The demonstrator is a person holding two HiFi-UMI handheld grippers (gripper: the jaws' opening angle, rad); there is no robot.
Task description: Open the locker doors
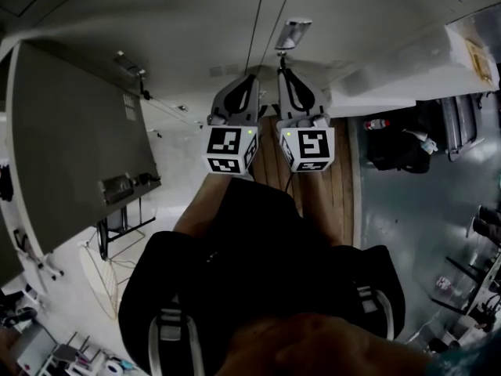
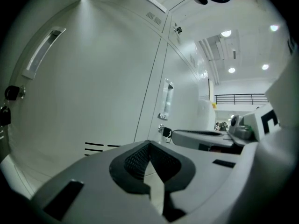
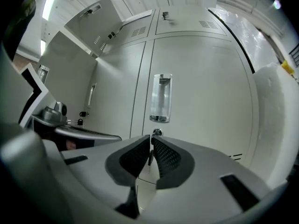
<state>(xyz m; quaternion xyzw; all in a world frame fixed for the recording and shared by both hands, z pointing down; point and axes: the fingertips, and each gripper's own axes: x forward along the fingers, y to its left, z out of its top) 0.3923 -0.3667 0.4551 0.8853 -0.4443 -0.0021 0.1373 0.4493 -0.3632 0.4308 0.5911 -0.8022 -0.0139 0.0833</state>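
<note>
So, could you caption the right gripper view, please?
Right claw pinches the key below the handle of a shut door.

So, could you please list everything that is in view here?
Locker doors: several, white, shut, straight ahead.
Open locker door: one, grey, swung out on the person's left.
Door handles: one per door, silvery, upright.
Key: one, dark, hanging below a lock.
Vent slots: a few, black, low on a door.
Bag: one, black, on the floor at right.
Wooden boards: several, brown, under the claws.
Left claw: one, grey, shut, empty.
Right claw: one, grey, shut on the key.
Person's torso: dark clothing, bottom of the head view.
</note>
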